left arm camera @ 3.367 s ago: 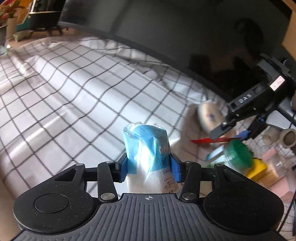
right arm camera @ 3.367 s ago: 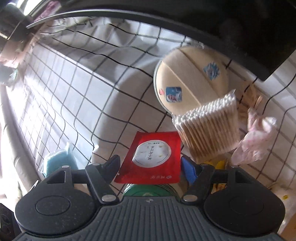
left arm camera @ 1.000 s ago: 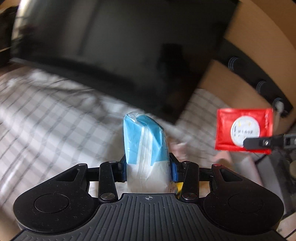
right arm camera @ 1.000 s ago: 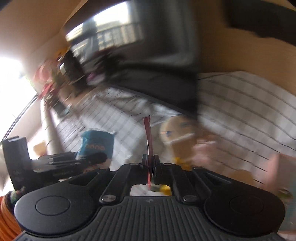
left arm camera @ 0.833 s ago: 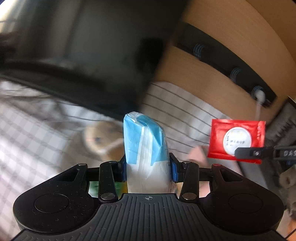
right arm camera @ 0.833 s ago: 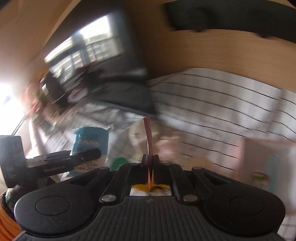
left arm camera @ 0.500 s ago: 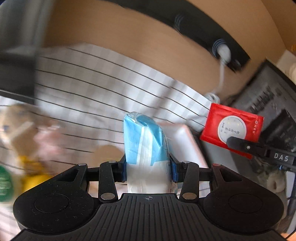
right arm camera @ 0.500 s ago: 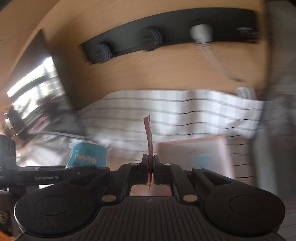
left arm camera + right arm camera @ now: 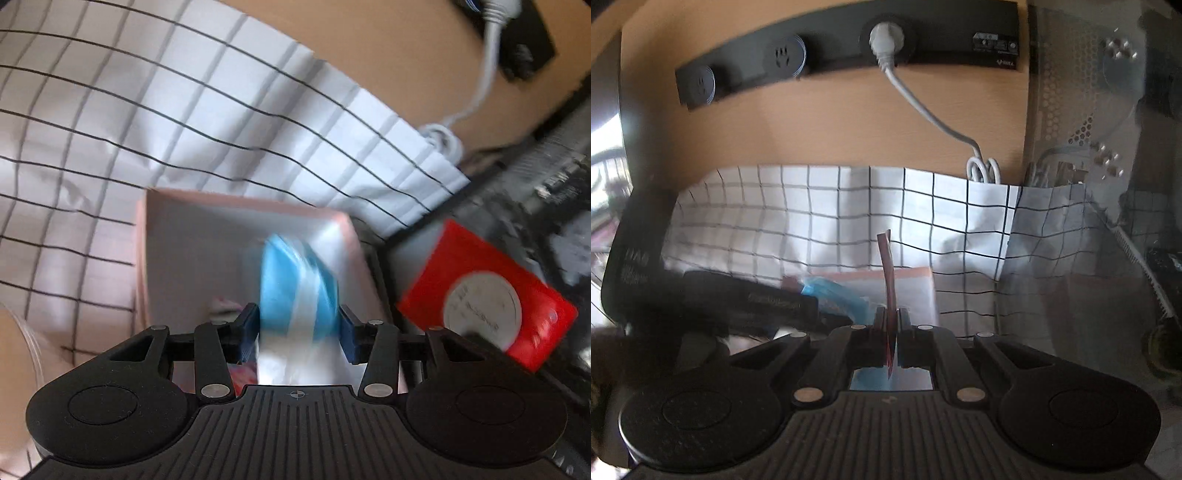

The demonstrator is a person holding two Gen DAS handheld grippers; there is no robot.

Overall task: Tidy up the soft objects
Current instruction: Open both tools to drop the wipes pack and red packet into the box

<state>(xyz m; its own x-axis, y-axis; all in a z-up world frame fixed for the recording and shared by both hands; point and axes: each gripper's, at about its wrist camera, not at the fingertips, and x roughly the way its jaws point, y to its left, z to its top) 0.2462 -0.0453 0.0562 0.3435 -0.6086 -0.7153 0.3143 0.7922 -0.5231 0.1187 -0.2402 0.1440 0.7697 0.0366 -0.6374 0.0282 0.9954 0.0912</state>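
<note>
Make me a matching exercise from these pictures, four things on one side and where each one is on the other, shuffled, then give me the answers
Things:
1. blue and white soft plastic pack
2. flat red sachet with a white round label
3. pale pink open box
4. white power cable

Places:
A. plugged into the black socket strip on the wooden wall
B. standing on the checked white cloth
C. between the left gripper's blue pads, over the box
D. pinched edge-on in the right gripper

Pairs: 1-C, 2-D, 3-B, 4-A
</note>
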